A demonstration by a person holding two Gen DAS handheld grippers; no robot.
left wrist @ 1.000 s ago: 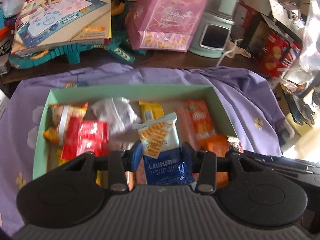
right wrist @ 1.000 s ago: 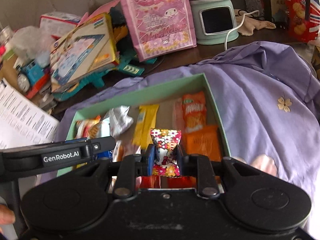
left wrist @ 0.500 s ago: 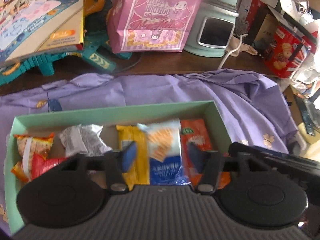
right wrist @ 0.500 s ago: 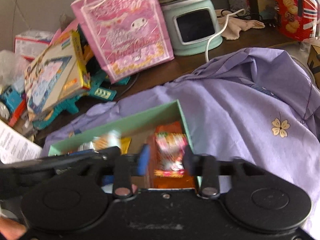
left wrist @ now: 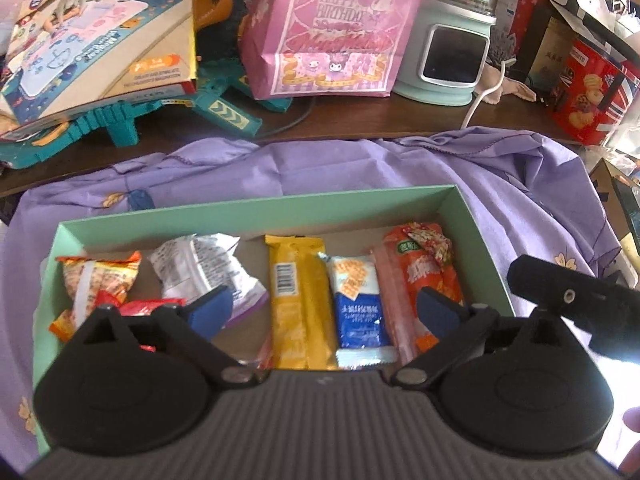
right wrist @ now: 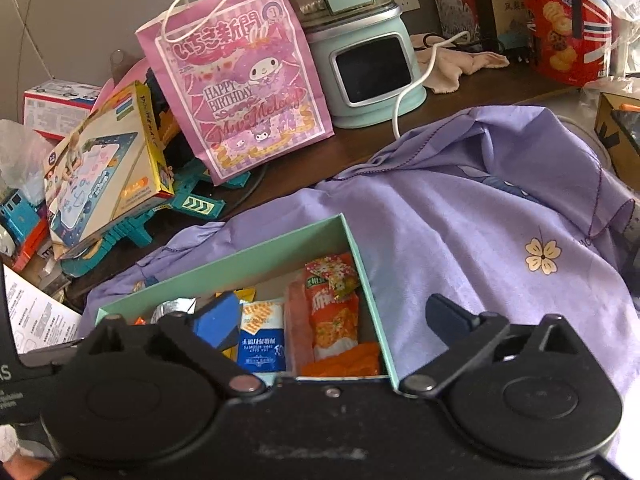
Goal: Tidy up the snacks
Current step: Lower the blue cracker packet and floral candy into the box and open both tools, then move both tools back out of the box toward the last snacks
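Behind, pink gift bag flanks mint appliance

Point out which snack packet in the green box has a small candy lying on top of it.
The orange packet at the box's right end: a small floral-wrapped candy lies on its far end. The yellow, blue-and-white and silver packets carry nothing.

Mint green box, brown inside. Lilac cloth strewn with cream flowers outlined in dark thread. Yellow bar wrapper with a white barcode patch. Blue and white cracker packet, orange crackers printed up top. Orange-red snack pack, green label. Floral candy wrapper, red, yellow and white. Crinkled white pouch, purple at the hem. Pink gift bag, white cartoon rabbit, yellow scrolls. Pale mint appliance, black screen.
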